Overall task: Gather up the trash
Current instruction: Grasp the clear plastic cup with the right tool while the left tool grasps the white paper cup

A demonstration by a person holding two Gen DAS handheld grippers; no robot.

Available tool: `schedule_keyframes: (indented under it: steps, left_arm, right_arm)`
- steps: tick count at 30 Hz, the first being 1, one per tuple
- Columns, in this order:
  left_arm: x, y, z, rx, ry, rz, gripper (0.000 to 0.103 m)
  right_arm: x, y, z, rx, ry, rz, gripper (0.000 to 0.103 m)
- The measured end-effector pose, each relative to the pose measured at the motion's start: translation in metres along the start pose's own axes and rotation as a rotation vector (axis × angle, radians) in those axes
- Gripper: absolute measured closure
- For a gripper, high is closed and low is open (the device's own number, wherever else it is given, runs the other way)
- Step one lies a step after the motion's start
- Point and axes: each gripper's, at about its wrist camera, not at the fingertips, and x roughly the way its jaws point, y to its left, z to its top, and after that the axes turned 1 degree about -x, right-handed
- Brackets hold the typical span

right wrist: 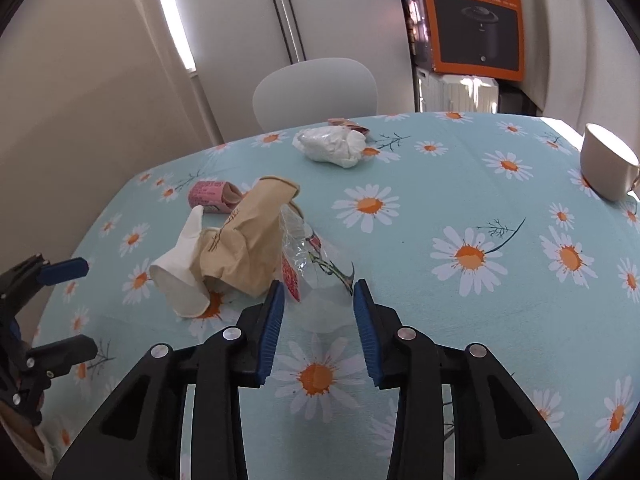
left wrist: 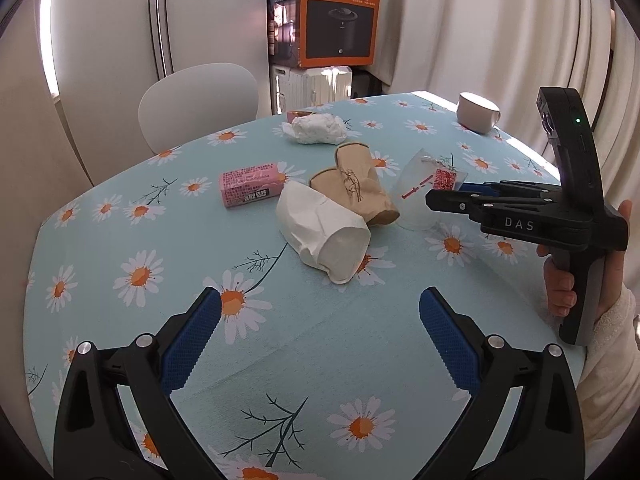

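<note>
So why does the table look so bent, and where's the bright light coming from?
Left wrist view: the fisheye lens bows the table edge and darkens the corners; sun glares on the mug. Right wrist view: same bulge, a bright strip beside the curtain, the mug's rim washed out.

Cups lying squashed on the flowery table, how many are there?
3: a white cup nearest, a brown cup behind it, a clear plastic cup between the right gripper's fingers. More may be hidden.
</note>
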Motion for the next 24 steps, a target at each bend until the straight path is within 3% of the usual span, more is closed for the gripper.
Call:
schedule_keyframes:
  steps: [16, 24]
  left_arm:
    - [0.031, 0.013, 0.016, -0.174, 0.062, -0.028, 0.006]
    - [0.055, 0.013, 0.028, -0.244, 0.087, -0.069, 0.006]
  right_arm:
    - [-0.068, -0.012, -0.020, 0.035, -0.176, 0.071, 0.070]
    - [-0.093, -0.023, -0.038, 0.019, -0.201, 0.040, 0.070]
